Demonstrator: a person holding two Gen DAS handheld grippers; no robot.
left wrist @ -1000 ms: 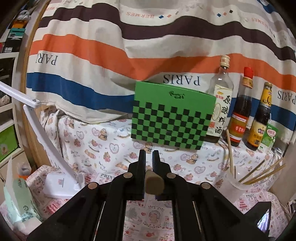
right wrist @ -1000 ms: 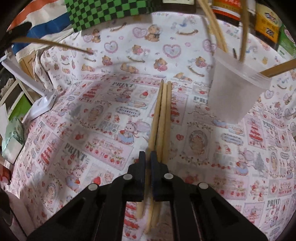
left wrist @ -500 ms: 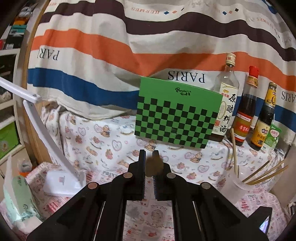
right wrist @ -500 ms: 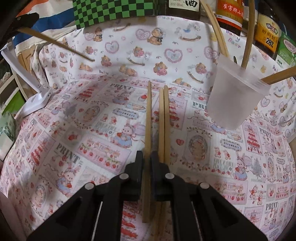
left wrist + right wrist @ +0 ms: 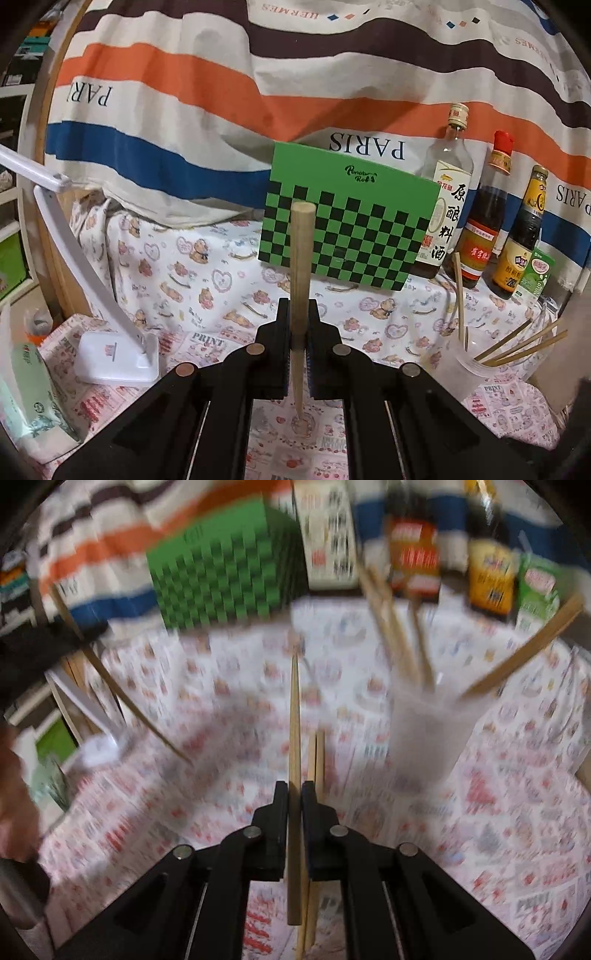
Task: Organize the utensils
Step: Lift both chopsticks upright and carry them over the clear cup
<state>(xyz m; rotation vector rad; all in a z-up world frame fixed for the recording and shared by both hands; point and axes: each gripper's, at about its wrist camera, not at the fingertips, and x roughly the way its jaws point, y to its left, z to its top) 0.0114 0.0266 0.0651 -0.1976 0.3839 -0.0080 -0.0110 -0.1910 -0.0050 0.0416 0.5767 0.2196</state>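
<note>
The printed tablecloth [image 5: 207,280] is lying under everything, with the green checkered board [image 5: 351,229] standing at its back and the frosted cup [image 5: 428,734] of chopsticks sitting to your right. Your left gripper [image 5: 298,314] is clamping one chopstick [image 5: 301,258] nearly upright, while your right gripper [image 5: 294,794] is pinching another chopstick [image 5: 294,760] above the two loose chopsticks [image 5: 317,760] lying on the cloth

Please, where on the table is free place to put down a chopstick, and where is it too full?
Free cloth lies between the white lamp base and the green checkered board, across the table's left and middle. Crowded: the right side, where the plastic cup of chopsticks stands before the three bottles and a small green carton.
</note>
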